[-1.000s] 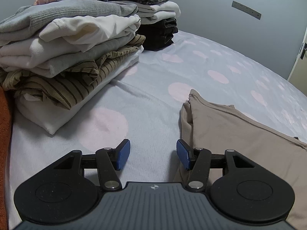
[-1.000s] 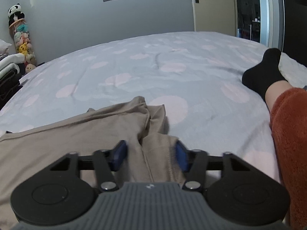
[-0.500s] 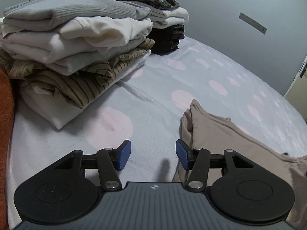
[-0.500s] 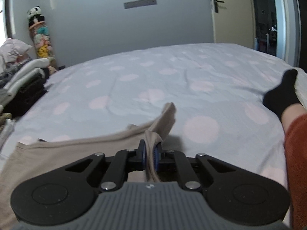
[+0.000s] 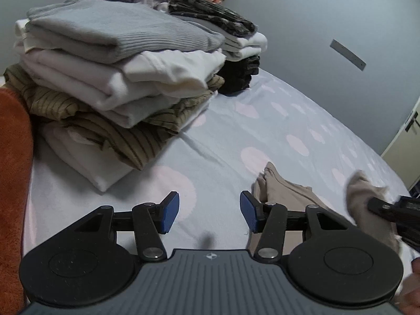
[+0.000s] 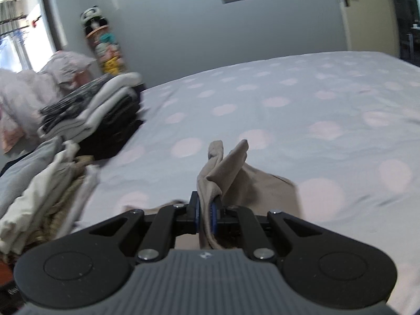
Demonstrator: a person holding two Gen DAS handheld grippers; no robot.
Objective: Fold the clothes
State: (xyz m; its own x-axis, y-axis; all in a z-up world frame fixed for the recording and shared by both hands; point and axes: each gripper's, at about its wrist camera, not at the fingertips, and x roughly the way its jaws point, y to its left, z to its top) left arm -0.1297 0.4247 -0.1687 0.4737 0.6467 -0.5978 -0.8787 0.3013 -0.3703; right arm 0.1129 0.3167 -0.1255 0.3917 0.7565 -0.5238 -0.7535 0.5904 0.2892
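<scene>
While the right gripper is pinching a fold of the soft beige cotton garment between its blue pads, its jaws are sitting tight together on the cloth. In the right wrist view, the pinched cloth is sticking up in two points just above the middle of the frame, and the rest of the garment is lying on the pale blue bed sheet with pink dots at the lower middle.

In the left wrist view, the left gripper is hanging over the sheet at the bottom middle of the frame. Its jaws are standing wide apart and nothing is sitting between them. The beige garment is lying just to the right of the right blue pad, in the lower right of the frame. The right gripper is showing at the right edge, blurry, with beige cloth bunched at its tip.

A tall stack of folded clothes with a grey ribbed sweater on top is sitting in the upper left of the left wrist view, on the sheet. A second, smaller stack with dark clothes at the bottom is sitting behind it, near the top middle. A fuzzy orange sleeve is showing along the left edge. Both stacks are well apart from the beige garment.
</scene>
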